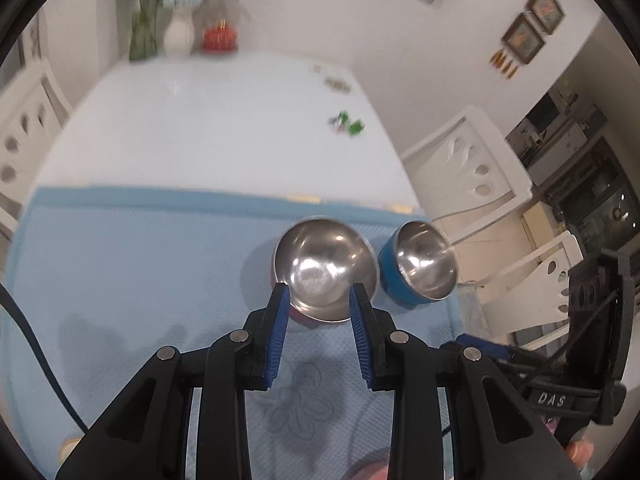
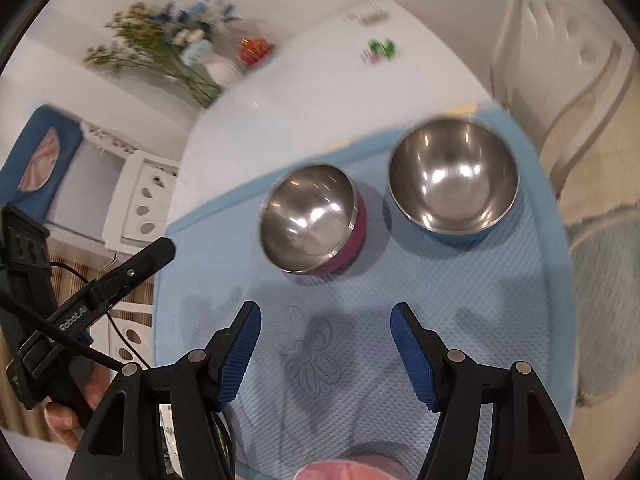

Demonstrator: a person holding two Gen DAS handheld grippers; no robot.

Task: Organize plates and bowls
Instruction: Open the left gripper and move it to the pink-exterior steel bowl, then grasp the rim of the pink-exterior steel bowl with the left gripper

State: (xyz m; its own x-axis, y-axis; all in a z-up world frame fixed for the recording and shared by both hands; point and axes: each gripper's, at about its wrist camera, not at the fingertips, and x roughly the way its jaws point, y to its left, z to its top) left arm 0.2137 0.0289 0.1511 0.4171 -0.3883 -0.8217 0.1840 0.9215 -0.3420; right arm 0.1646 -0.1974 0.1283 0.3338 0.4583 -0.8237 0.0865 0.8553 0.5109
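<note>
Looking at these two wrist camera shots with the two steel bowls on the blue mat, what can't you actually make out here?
- Pink object: cut off by the bottom edge in the right wrist view; unidentifiable.
- Small green and red items on the white table: blurred and too small in both views.
- Red-sided bowl: its near rim is covered by the left gripper fingertips in the left wrist view.
- Blue bowl: its outside is mostly hidden below its own rim.

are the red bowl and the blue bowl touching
Apart. The right wrist view shows a strip of light blue mat between the red bowl and the blue bowl.
</note>
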